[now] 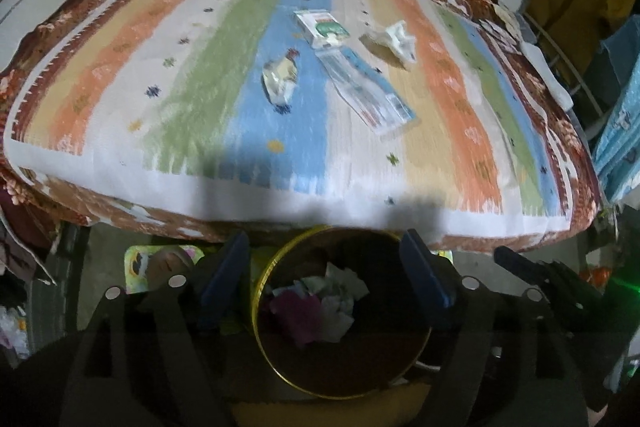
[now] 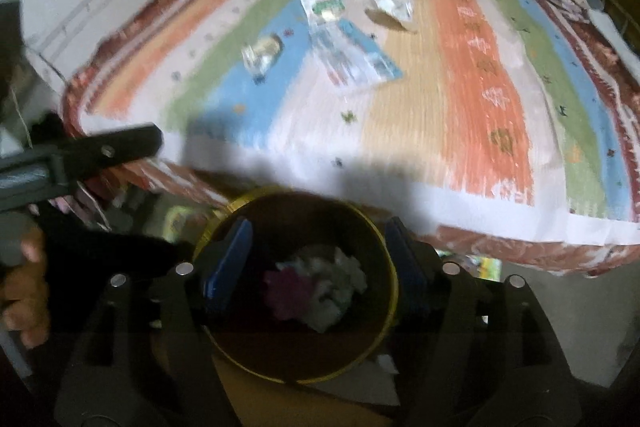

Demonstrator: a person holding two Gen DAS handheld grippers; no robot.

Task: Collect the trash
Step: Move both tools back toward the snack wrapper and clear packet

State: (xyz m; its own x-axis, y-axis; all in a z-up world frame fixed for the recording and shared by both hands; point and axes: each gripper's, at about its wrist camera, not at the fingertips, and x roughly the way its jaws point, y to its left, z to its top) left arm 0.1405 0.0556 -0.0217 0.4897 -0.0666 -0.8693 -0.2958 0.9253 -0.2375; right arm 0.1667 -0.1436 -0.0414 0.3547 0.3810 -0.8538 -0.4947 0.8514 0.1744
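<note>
A big bed fills the top and middle of both pictures. A striped blanket covers it, with bands of orange, green, blue and cream and a brown flowery edge. White walls show in the upper corners.

Four bits of trash lie on the blanket, above the middle of the frame. A small white and green box sits highest. Touching its lower end is a long flat wrapper with blue on it, slanting down to the right. To the left of these, on the blue stripe, lies a shiny crumpled packet. To the right of the box lies a crumpled white paper.

At the bottom middle of each picture stands a round bin with a yellow rim, just below the bed's edge. It already holds some scrunched paper, white and dark pink.

The left gripper hangs over the bin with its blue fingers spread wide, one near each side of the rim, and nothing between them. The right gripper is the same, wide apart over the bin and holding nothing.

In the right wrist picture, the person's left hand shows at the lower left, wrapped around a black handle.
</note>
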